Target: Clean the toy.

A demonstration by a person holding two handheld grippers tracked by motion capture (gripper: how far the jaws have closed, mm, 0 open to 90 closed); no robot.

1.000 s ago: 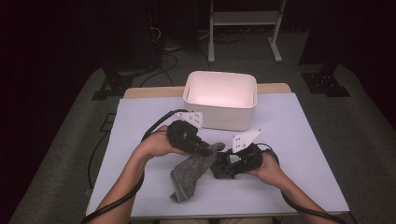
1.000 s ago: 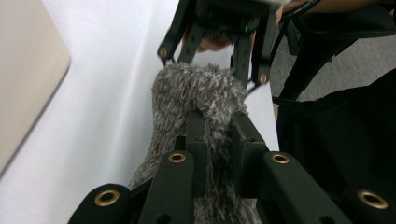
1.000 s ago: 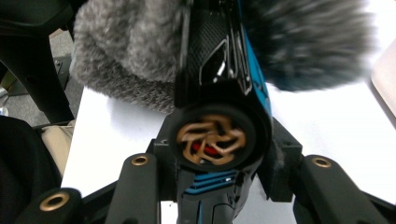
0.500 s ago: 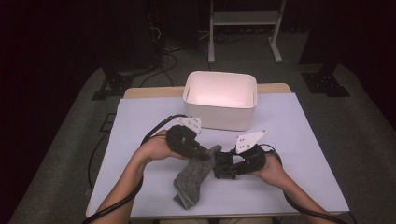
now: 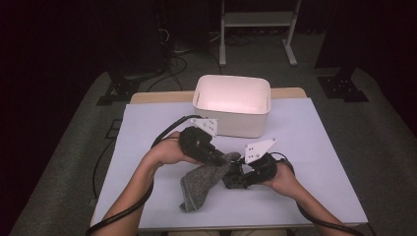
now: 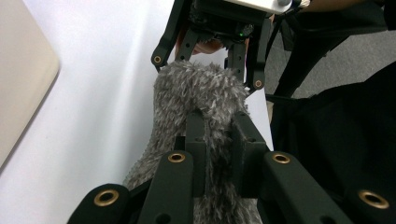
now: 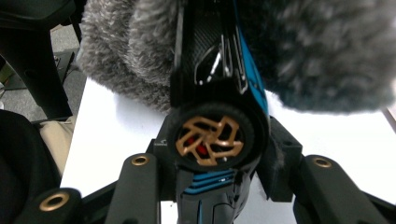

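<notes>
High view: on the worktop (image 5: 147, 123), the left gripper (image 5: 223, 158) pinches a grey fuzzy cloth (image 5: 201, 184) that trails toward 7 o'clock; the right gripper (image 5: 235, 178) meets it from 4 o'clock. A white bin (image 5: 232, 105) sits at 12.

Left gripper view: jaws pressed onto the cloth (image 6: 196, 93).

Right gripper view: jaws clamp a black toy car (image 7: 215, 93), with the cloth (image 7: 317, 51) over it.

I see the bench (image 5: 314, 147) covered by a pale sheet, with a strip of bare wood showing along its far edge. A white bin (image 5: 232, 105) stands on it at the far middle, open side up. Near the middle, the lower end of a grey cloth (image 5: 196, 191) rests on the sheet. Black cables (image 5: 167, 132) cross the left part and drop over the near edge.
</notes>
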